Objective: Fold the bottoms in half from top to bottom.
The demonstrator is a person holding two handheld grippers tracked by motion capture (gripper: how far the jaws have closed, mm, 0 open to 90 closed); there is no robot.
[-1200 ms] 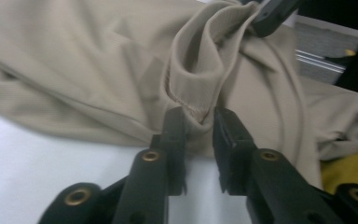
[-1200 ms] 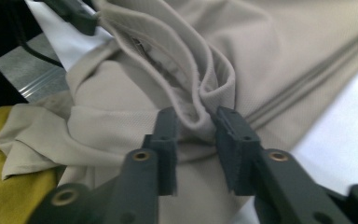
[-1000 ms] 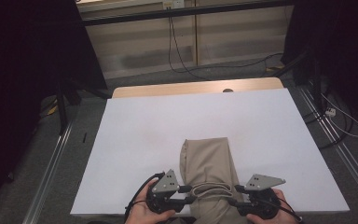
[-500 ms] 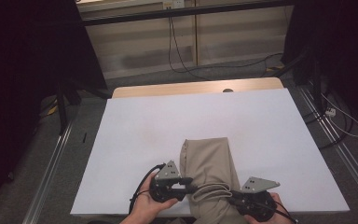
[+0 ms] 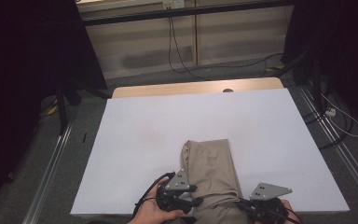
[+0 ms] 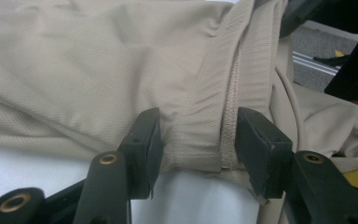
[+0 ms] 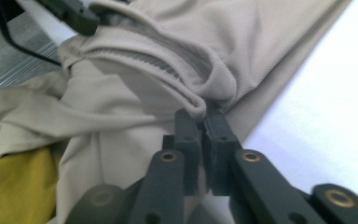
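Note:
A beige garment (image 5: pixel 209 168) lies lengthwise on the white table (image 5: pixel 168 126), with its near end bunched at the front edge. My left gripper (image 5: pixel 196 201) comes at it from the left. In the left gripper view its jaws stand apart on either side of the stitched waistband (image 6: pixel 214 140). They have just been opening, with that fabric between them. My right gripper (image 5: pixel 240 204) reaches in from the right. In the right gripper view (image 7: pixel 203 122) it is shut on a raised fold of the garment (image 7: pixel 200 105), having closed within the last second.
Yellow cloth (image 7: pixel 14 182) shows under the garment's near end, off the table edge. Beyond the white sheet a strip of wooden tabletop (image 5: pixel 196 87) is bare. Metal rails (image 5: pixel 51 168) and floor cables (image 5: pixel 340 116) flank the table.
The left gripper has drawn back toward the near edge and sunk a little. The right gripper has stayed low at the garment's right side.

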